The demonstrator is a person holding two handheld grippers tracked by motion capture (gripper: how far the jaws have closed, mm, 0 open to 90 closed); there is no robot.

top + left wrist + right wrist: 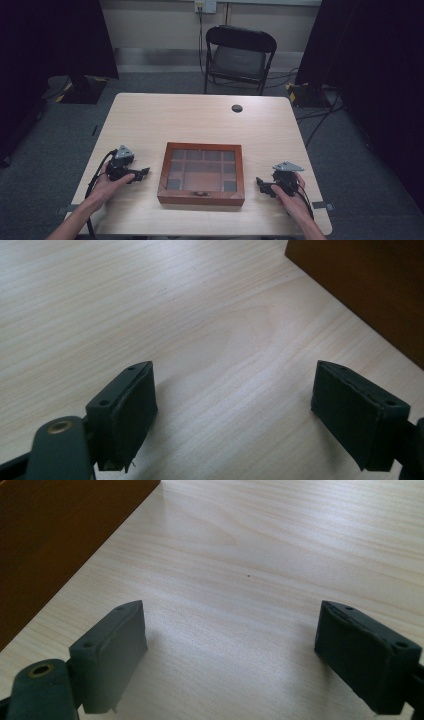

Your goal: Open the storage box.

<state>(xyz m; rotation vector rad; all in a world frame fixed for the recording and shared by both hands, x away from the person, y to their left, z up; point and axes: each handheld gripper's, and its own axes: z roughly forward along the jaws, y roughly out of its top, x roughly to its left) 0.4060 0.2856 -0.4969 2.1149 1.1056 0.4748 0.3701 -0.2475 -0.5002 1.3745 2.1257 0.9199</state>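
Left gripper [142, 173], right gripper [261, 184]: jaws spread wide, empty, low over pale wood table [200, 120]. Glass-lidded wooden compartment box [201, 173]: closed, between them; contents cannot be told.

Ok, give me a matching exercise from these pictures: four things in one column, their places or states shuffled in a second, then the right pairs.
Things:
1. wooden box
2. left gripper
3. right gripper
4. folding chair

Places or states:
A. beyond the table's far edge
B. jaws open, right of the box
C. lid shut, mid-table near the front edge
D. jaws open, left of the box

Pairs: 1-C, 2-D, 3-B, 4-A
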